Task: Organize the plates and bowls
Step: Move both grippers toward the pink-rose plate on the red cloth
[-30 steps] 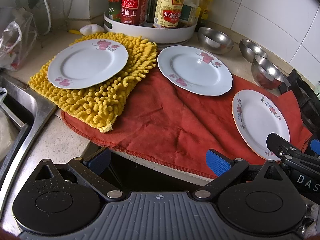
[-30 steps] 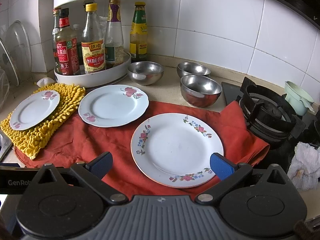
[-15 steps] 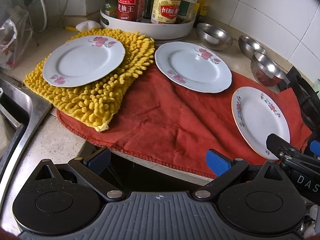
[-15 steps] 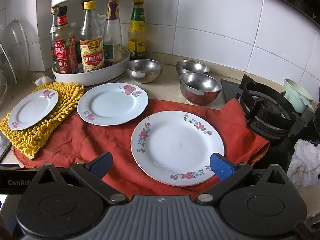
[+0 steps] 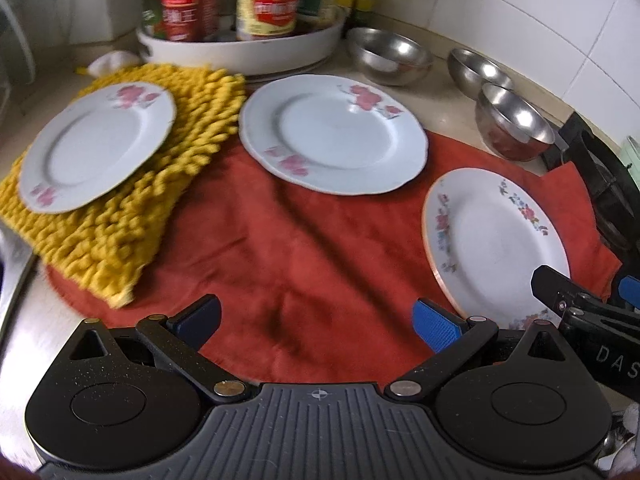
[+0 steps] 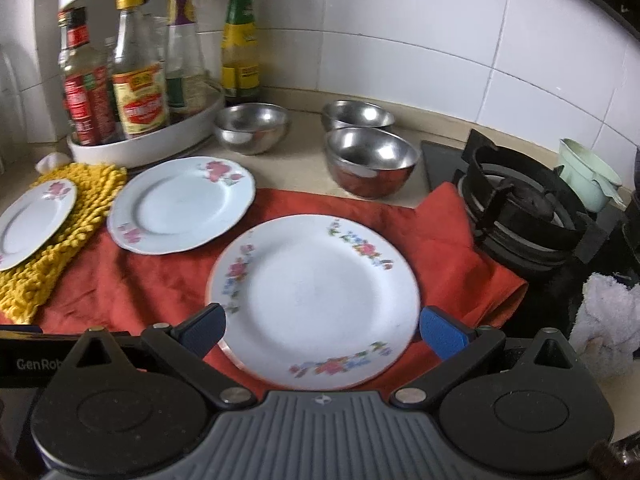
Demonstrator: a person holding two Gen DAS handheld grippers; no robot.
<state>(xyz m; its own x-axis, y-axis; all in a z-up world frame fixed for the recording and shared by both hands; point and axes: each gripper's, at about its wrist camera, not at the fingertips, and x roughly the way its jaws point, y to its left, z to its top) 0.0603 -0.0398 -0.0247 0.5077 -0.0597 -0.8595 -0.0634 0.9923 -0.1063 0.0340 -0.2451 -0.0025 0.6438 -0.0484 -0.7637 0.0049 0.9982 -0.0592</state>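
Observation:
Three white floral plates lie on the counter: one on a yellow mat (image 5: 92, 148) (image 6: 28, 220), one in the middle (image 5: 332, 132) (image 6: 180, 204), one with an orange rim on the red cloth at the right (image 5: 496, 236) (image 6: 316, 300). Three steel bowls stand behind them (image 6: 252, 126) (image 6: 358, 114) (image 6: 370, 162). My left gripper (image 5: 316, 320) is open and empty over the red cloth. My right gripper (image 6: 320, 326) is open and empty, its jaws standing either side of the orange-rimmed plate's near edge.
A white turntable of sauce bottles (image 6: 140, 136) stands at the back left. A black gas burner (image 6: 524, 208) is at the right, with a mint cup (image 6: 588, 176) and a white rag (image 6: 608, 320). A steel sink edge (image 5: 12, 280) is at the far left.
Both grippers have moved forward toward the plates. The right gripper now has its jaws beside the orange-rimmed plate. The left one has come over the red cloth. Nothing was grasped.

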